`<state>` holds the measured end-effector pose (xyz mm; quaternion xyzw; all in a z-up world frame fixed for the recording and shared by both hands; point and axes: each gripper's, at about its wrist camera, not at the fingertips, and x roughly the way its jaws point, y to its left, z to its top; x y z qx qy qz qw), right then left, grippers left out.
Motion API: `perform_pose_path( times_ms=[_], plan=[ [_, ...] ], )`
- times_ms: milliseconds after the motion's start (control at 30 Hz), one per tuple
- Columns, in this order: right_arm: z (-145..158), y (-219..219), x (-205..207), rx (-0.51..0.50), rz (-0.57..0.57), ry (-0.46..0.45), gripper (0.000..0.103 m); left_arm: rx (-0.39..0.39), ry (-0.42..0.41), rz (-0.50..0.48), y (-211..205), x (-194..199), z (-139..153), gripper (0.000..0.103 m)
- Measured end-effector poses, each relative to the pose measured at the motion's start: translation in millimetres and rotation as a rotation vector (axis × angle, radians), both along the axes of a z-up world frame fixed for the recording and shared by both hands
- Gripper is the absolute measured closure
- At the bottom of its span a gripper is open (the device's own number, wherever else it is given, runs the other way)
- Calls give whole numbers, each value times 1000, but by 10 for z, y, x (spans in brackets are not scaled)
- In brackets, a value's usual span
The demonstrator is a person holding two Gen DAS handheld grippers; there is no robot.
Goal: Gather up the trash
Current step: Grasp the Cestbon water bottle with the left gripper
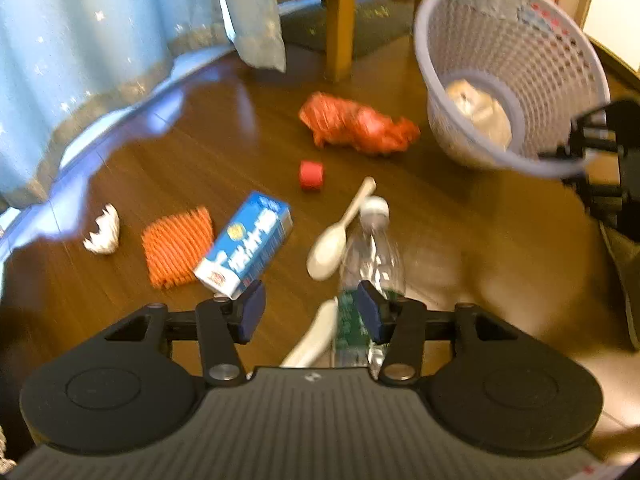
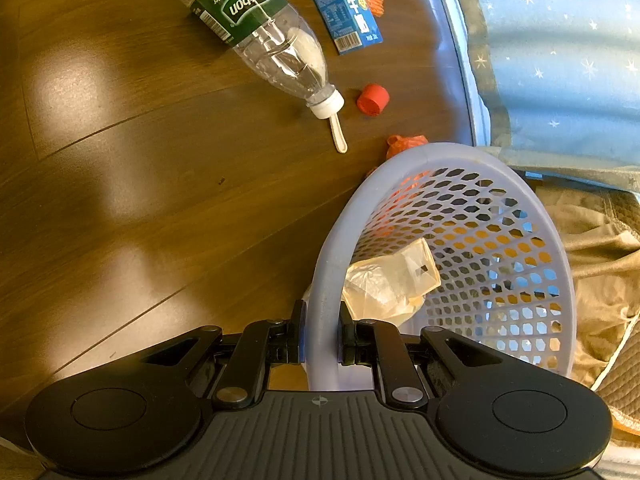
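Lilac plastic basket (image 2: 460, 160): a perforated wastebasket, tilted, its rim pinched between the fingers of the right gripper (image 2: 322, 338); a crumpled clear wrapper (image 2: 390, 280) lies inside it.
Right gripper: jaws closed on the basket rim, one finger outside the wall and one inside.
Left gripper (image 1: 310, 310): jaws apart and holding nothing, hovering over the floor just above the lower end of the bottle.
Water bottle (image 1: 372, 256): clear plastic with a green label and white cap, lying on its side on the wooden floor (image 1: 460, 232); in the left wrist view its body runs under the gripper's right finger.
Spoon (image 1: 340, 232): pale, lying beside the bottle and partly under its neck, handle towards the basket.
Milk carton (image 1: 246, 246): blue and white, torn open at one end, lying flat just ahead of the left gripper's left finger.
Orange mesh sleeve (image 1: 178, 246): flat on the floor, touching the carton.
White scrap (image 1: 104, 232): crumpled, near the curtain's edge.
Red cap (image 1: 311, 175): small, apart from the rest, between the spoon and the red bag.
Red bag (image 1: 356, 124): crumpled, just beside the basket.
Curtain (image 1: 92, 52): light blue with stars, hanging to the floor.
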<state>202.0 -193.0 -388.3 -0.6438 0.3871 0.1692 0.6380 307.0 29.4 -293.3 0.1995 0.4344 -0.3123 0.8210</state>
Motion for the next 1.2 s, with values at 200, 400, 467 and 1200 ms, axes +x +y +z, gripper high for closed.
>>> perform_pose_path(
  times_ms=[200,400,467,1200],
  plan=[
    [1,-7,-8,-1,-2,-1,93,30,19,-39,-109,-146,-205,44],
    [3,-7,-9,2,-4,2,93,62,43,-72,-183,-245,-443,37],
    [6,-6,-6,2,-5,2,93,66,53,-73,-203,-250,-500,36],
    [-3,11,33,5,-5,1,93,140,108,-99,-546,6,-978,30]
  ],
)
